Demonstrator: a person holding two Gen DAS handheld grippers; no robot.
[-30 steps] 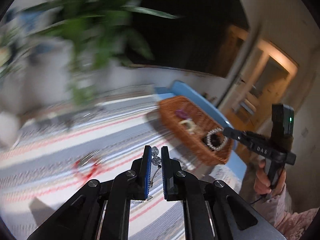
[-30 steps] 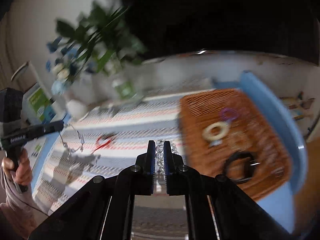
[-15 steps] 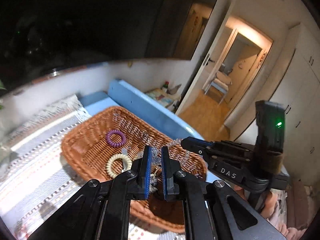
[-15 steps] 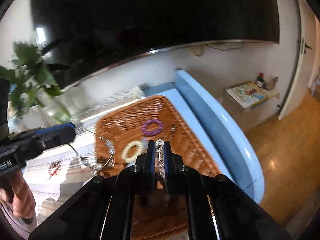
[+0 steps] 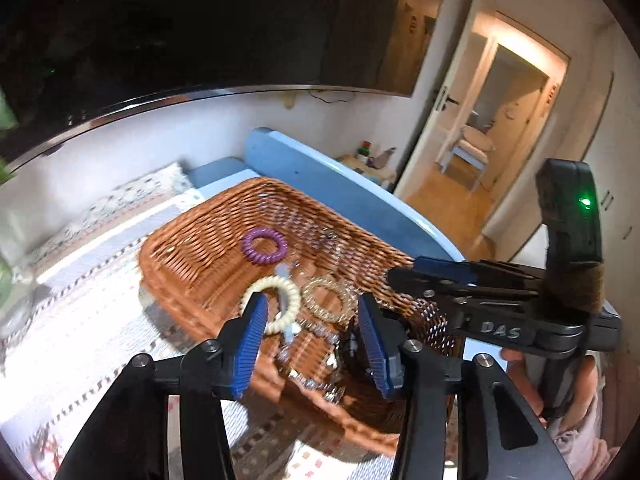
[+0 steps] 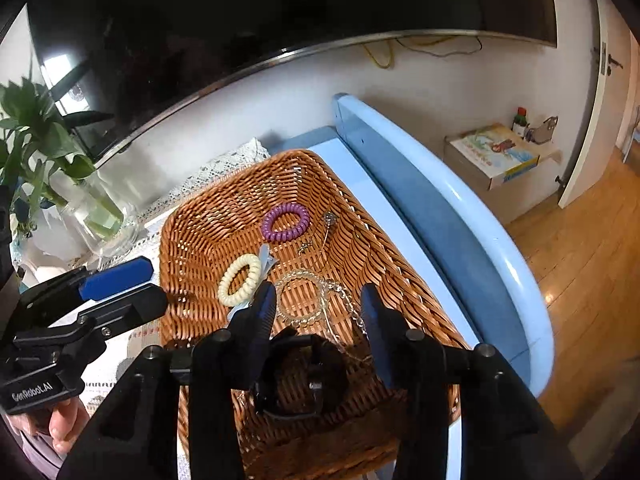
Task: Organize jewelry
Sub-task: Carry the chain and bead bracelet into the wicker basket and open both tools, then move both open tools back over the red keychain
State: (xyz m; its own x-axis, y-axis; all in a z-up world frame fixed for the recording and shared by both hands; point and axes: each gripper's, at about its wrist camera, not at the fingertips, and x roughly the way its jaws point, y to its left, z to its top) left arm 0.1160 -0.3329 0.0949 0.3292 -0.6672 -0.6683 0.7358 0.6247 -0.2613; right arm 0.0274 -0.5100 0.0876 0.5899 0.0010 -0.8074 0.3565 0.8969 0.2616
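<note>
A brown wicker basket [image 5: 192,256] [image 6: 200,236] sits on the patterned cloth. In it lie a purple spiral band [image 5: 264,245] [image 6: 285,222], a cream spiral band [image 5: 280,304] [image 6: 239,279], a clear beaded bracelet [image 5: 328,298] [image 6: 304,300], a silver chain [image 5: 316,330] [image 6: 348,308] and a black band [image 6: 304,380]. My left gripper [image 5: 314,346] is open over the basket's near side. My right gripper [image 6: 318,320] is open above the basket, holding nothing. Each gripper also shows in the other's view, the right [image 5: 404,276] and the left [image 6: 156,284].
A glass vase with a green plant [image 6: 92,212] stands left of the basket. A blue raised edge [image 6: 440,216] runs along the basket's right side. A dark screen hangs on the wall behind. A low shelf with a book [image 6: 496,152] and wood floor lie to the right.
Both grippers swung over the basket and opened. The silver chain and the beaded bracelet they held now lie in the basket.
</note>
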